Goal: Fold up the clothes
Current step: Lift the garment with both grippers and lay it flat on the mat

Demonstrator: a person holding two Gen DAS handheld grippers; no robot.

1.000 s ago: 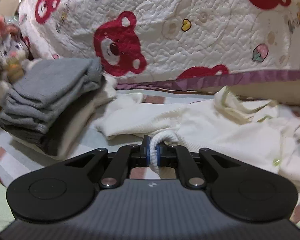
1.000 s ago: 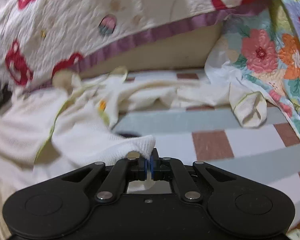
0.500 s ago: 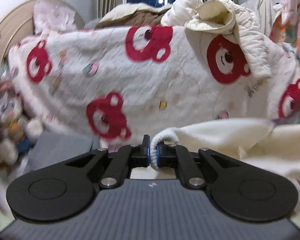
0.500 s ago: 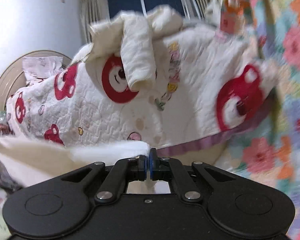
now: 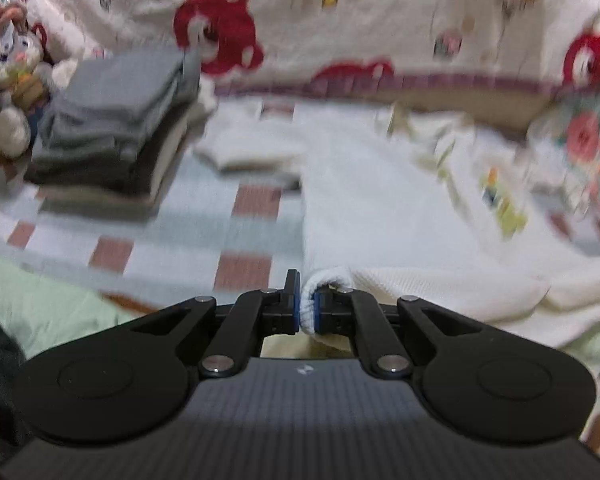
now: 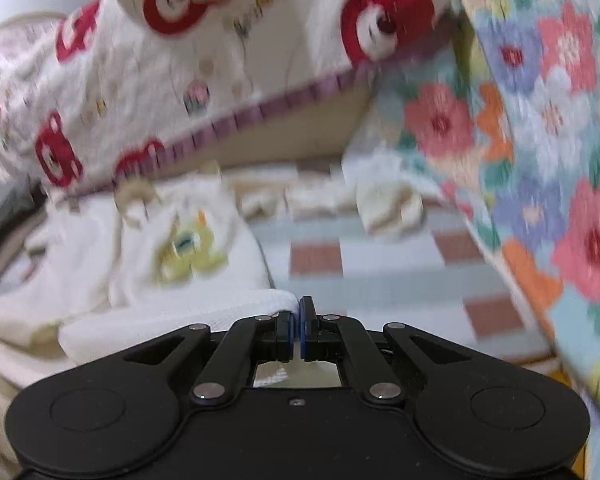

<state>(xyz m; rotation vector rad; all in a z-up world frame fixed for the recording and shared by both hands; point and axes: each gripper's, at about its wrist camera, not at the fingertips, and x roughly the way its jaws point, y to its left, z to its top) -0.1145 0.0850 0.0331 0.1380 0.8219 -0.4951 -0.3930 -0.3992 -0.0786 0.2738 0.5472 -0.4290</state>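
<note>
Hem of a cream garment (image 5: pixel 400 208) sits nearest, pinched at each end: the left gripper (image 5: pixel 307 307) is clamped on the ribbed corner at the garment's left edge, and the right gripper (image 6: pixel 299 326) is closed tight on the opposite corner, the cloth running away to its left. Between the two grips the hem stretches across in front of the person, so the garment's long axis runs straight away from both grippers toward the far end of the bed (image 5: pixel 148 232), its printed front (image 6: pixel 186 250) facing up and the collar end farthest off. Neither hand is nearer to that far end; the fold will likely be a matched carry of the hem forward over the body toward the collar. One sleeve trails out on the right side (image 6: pixel 388 204), loose on the checked sheet. Beyond, left of the garment, stands a stack of folded grey clothes (image 5: pixel 116 128), and behind everything a bear-print quilt (image 5: pixel 340 20).
</note>
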